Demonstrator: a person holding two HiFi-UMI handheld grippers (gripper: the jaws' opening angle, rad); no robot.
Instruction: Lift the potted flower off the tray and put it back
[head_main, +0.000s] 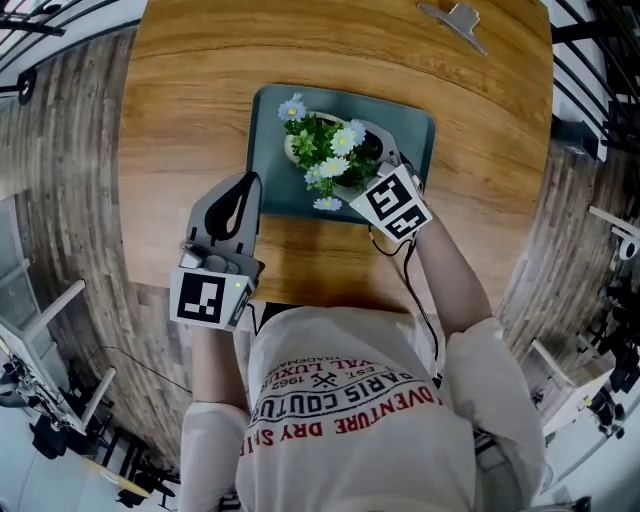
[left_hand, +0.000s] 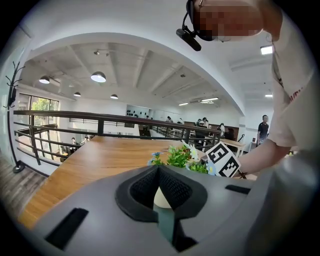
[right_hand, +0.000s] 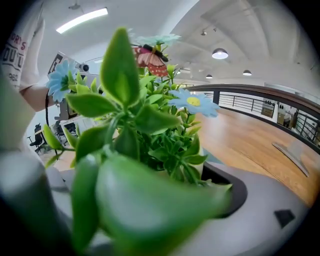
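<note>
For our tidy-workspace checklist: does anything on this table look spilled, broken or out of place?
Nothing stands out. The potted flower is over the tray, the right gripper around it; nothing spilled.

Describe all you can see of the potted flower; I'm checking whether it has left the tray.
The potted flower is green with pale blue and white daisies plus a butterfly ornament, in a cream pot, upright over the teal tray. The right gripper reaches its right side; lift cannot be judged.

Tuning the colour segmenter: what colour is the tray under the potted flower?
Dark teal tray, clearest in the head view.
</note>
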